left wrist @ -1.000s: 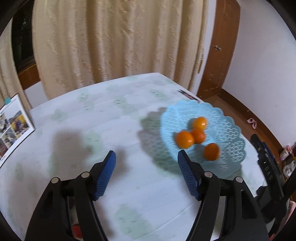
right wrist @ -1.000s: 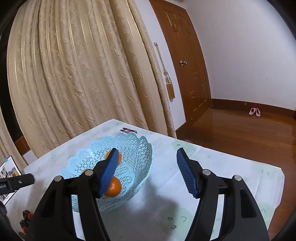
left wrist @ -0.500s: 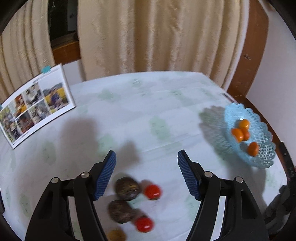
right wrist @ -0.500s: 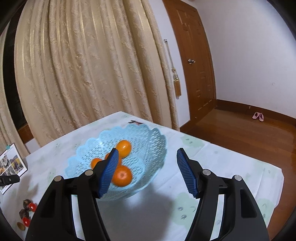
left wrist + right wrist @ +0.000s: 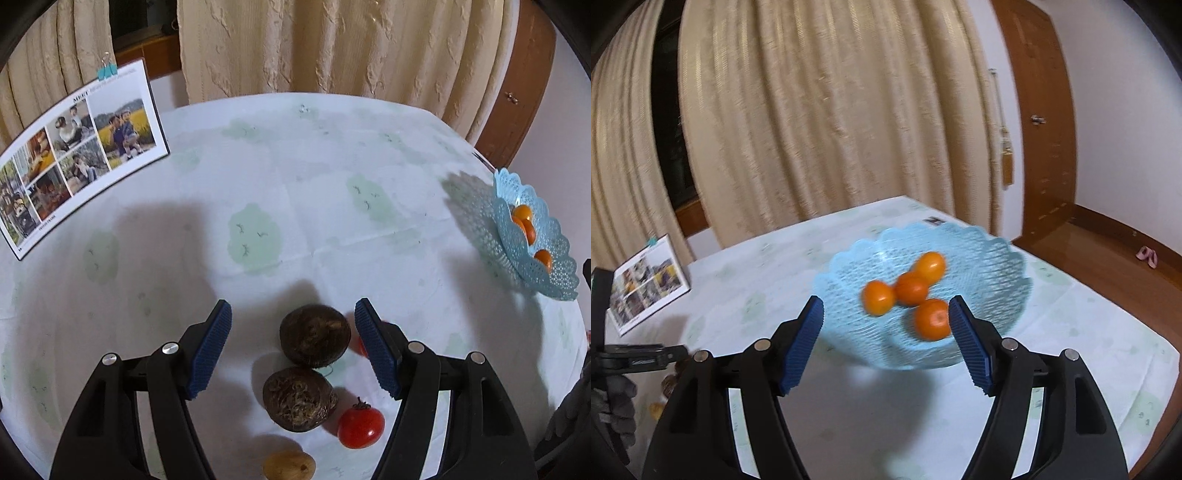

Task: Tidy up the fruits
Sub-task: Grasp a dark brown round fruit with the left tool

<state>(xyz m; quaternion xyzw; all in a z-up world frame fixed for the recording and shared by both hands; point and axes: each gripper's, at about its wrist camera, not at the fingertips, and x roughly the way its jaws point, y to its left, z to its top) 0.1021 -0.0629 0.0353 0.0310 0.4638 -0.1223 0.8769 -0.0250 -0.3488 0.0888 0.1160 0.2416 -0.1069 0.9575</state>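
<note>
Pointing steeply down, my left gripper (image 5: 293,310) is open just above the loose fruit on the tablecloth. One dark brown round fruit (image 5: 314,335) sits between its fingers, untouched, and a second (image 5: 299,398) lies nearer me. A red fruit (image 5: 360,422) is beside that one, and another red one (image 5: 355,345) peeks from behind the right finger. A small tan fruit (image 5: 290,466) is at the bottom edge. My right gripper (image 5: 886,306) hovers in front of the light blue lattice basket (image 5: 997,247), which holds several oranges (image 5: 911,288). Its jaws are opening with nothing between them.
A photo collage board (image 5: 81,147) stands at the table's back left. The basket (image 5: 517,206) sits near the table's right edge in the left wrist view. Cream curtains and a brown door lie behind. A gloved hand (image 5: 613,406) holds the left gripper at the left.
My left gripper has swung away from the basket and come down over the loose fruit. My right gripper has turned so the basket is centred, and its jaws stand slightly wider.
</note>
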